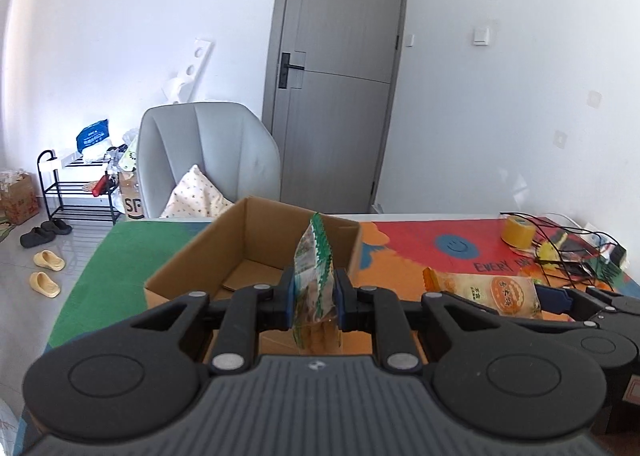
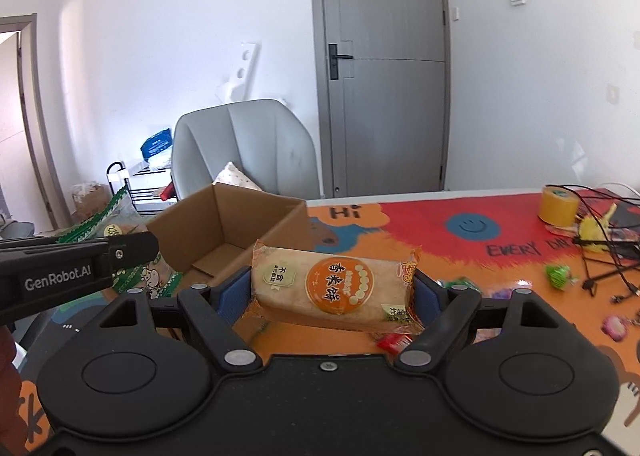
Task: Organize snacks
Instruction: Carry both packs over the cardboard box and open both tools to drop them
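My left gripper [image 1: 313,298] is shut on a green-edged snack bag [image 1: 314,276], held edge-on in the air just before the open cardboard box [image 1: 224,248]. In the right wrist view the same bag [image 2: 132,276] shows at the left behind the other gripper's black body. My right gripper [image 2: 334,288] is shut on an orange rice-cracker pack [image 2: 334,286], held flat and crosswise between the blue pads, above the table and right of the box [image 2: 236,228]. That pack [image 1: 486,290] also appears at the right in the left wrist view. The box looks empty inside.
The colourful table mat [image 2: 420,224] carries a roll of yellow tape [image 2: 558,205], tangled black cables [image 2: 604,252], a green candy [image 2: 557,274], a pink sweet [image 2: 614,325] and a red wrapper [image 2: 394,342]. Behind the table stands a grey armchair [image 1: 208,152] before a grey door.
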{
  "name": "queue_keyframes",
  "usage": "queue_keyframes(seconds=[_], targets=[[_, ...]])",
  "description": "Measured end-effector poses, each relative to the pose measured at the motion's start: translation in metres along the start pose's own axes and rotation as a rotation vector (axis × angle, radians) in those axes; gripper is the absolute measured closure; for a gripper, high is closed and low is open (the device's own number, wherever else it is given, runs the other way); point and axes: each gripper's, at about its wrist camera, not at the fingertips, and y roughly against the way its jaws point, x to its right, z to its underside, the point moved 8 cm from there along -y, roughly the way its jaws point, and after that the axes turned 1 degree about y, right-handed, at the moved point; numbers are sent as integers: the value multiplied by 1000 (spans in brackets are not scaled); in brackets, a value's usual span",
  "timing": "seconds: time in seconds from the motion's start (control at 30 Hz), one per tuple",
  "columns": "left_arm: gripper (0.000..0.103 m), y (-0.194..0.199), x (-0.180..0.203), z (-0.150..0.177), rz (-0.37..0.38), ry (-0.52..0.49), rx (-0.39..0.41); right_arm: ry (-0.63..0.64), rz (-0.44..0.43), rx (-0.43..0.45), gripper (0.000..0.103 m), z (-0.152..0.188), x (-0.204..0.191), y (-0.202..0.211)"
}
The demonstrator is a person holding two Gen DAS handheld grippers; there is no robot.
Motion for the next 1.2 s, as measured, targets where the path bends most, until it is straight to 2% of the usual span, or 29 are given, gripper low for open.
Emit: queue_keyframes(seconds=[0.43, 0.8, 1.2], targets=[[85, -26, -37, -16, -37, 38, -4, 5, -76, -4, 23, -18, -31, -25], [84, -53, -68, -15, -65, 99, -47, 25, -105, -35, 23, -18, -53, -46], [79, -43, -91, -20, -128, 146, -28, 28, -132, -57, 22, -20, -61, -52]])
